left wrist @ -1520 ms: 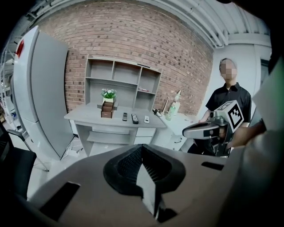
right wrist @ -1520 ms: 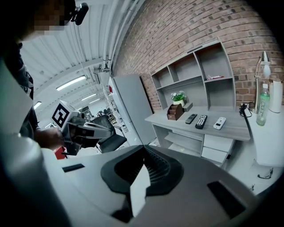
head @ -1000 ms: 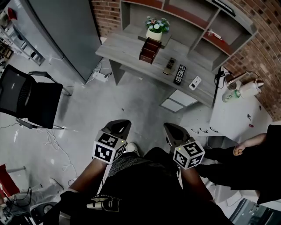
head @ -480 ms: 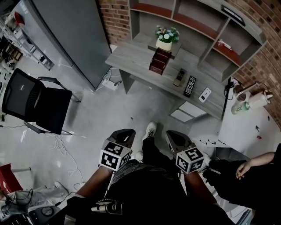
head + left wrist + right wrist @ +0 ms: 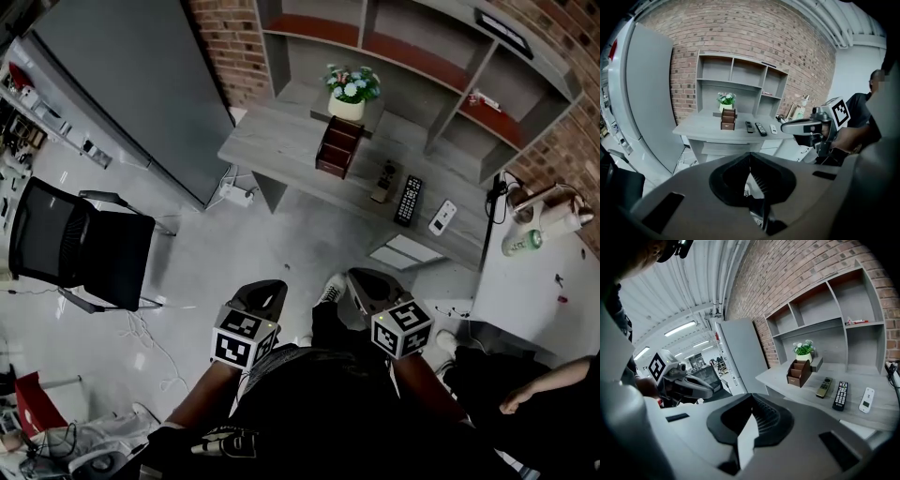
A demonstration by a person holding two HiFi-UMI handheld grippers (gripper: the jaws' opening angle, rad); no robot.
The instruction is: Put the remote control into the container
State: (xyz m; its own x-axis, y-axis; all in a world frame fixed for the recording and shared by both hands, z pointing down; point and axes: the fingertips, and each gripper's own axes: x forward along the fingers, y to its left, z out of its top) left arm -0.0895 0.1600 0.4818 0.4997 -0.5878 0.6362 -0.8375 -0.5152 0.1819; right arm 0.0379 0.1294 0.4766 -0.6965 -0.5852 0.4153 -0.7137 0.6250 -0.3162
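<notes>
Three remotes lie on the grey desk (image 5: 281, 141): a gold-brown one (image 5: 382, 181), a black one (image 5: 409, 200) and a white one (image 5: 442, 217). To their left stands the brown tiered container (image 5: 337, 147). Both grippers are held low over the floor, well short of the desk. My left gripper (image 5: 267, 291) has its jaws together with nothing in them. My right gripper (image 5: 359, 279) is likewise shut and empty. The right gripper view shows the container (image 5: 799, 372) and the black remote (image 5: 840, 395) ahead; the left gripper view shows the container (image 5: 728, 120) far off.
A flower pot (image 5: 349, 91) sits behind the container, under the shelf unit (image 5: 412, 56). A black chair (image 5: 80, 248) and a grey cabinet (image 5: 141, 84) stand to the left. At the right are a white table (image 5: 530, 281) with a bottle (image 5: 522, 243), and a seated person (image 5: 548, 398).
The person has walked toward the desk, carrying both grippers forward. A shoe now shows between the grippers. Both jaws stay shut.
</notes>
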